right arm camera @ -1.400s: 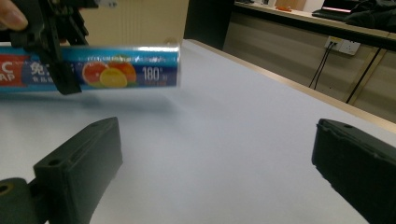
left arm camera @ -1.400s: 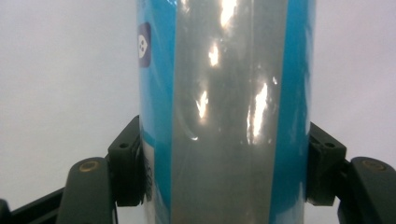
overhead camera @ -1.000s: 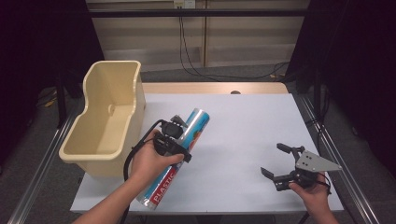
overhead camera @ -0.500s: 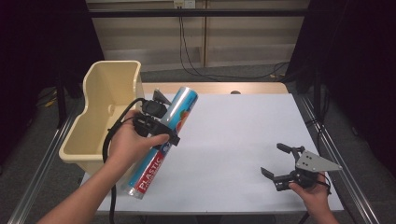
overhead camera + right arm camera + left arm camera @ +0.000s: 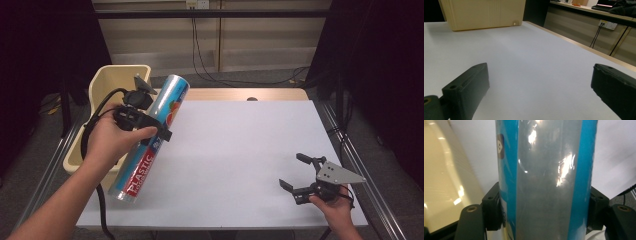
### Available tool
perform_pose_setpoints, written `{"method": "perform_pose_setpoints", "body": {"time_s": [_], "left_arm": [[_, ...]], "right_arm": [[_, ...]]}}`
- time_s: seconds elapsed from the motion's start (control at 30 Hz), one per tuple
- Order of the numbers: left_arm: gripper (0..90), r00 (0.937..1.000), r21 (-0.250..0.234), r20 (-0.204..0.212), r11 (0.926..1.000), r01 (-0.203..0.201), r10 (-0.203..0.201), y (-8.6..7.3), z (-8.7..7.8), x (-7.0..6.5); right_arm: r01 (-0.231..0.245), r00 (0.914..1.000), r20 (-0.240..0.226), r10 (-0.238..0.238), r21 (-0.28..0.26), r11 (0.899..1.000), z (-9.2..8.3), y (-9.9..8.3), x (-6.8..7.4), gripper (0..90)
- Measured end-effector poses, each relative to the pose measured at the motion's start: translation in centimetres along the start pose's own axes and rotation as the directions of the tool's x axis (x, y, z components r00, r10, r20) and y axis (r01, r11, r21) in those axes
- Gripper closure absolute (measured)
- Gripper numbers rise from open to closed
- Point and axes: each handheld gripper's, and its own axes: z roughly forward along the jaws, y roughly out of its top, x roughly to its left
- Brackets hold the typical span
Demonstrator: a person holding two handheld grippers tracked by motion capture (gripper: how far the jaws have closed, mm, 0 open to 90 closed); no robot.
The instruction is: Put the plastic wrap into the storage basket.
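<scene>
So at the left of the high view the left gripper [image 5: 150, 116] is clamped around the middle of a long shiny tube of plastic wrap with a blue, red and white label [image 5: 150, 142], and the tube is up off the white tabletop [image 5: 240, 150], tilted, with its top end pointing toward the upper middle of the frame and its bottom end hanging down near the lower left. In the left gripper view you can see both black jaws pressed right against the sides of the tube [image 5: 544, 180], so it's a firm hold, not just a touch. Looks to me like the carry step: the tube is lifted and sits just beside the cream plastic bin [image 5: 107, 87] at the upper left. I'd guess the next move is swinging it over the bin's rim and tipping it so the long tube actually fits inside before letting go; it's long, so the angle matters. Over at the lower right, the right gripper [image 5: 297, 175] hovers low over the table with its jaws spread wide and nothing between them, well apart from the tube.
</scene>
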Motion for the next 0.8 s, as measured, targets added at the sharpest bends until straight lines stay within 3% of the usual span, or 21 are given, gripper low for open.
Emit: {"method": "perform_pose_setpoints", "body": {"time_s": [0.07,0.27,0.47,0.57,0.8], "left_arm": [[32.1,0.9995,-0.012,-0.001,0.9994,0.032,-0.032,-0.1,-0.2,0.4],[32.1,0.9971,-0.027,-0.025,0.9971,0.072,-0.072,-0.2,-1.2,1.9],[32.1,0.9947,-0.036,-0.037,0.9949,0.094,-0.096,-0.2,-2.0,3.1],[32.1,0.9908,-0.046,-0.069,0.9925,0.113,-0.116,-0.3,-2.5,3.9],[32.2,0.9849,-0.038,-0.095,0.9892,0.141,-0.145,-0.5,-2.9,5.4]], "right_arm": [[0.005,1.0,0.0,-0.005,0.001,1.0,0.0,0.0,0.0,1.3],[0.001,1.0,0.003,-0.001,0.0,1.0,0.0,0.0,0.0,1.3],[0.001,1.0,0.003,-0.001,-0.001,1.0,0.0,0.0,0.0,1.3],[0.002,1.0,0.002,-0.002,0.0,1.0,0.0,0.0,0.0,1.3],[0.005,1.0,0.001,-0.005,0.004,1.0,0.1,0.0,0.0,1.3]]}}
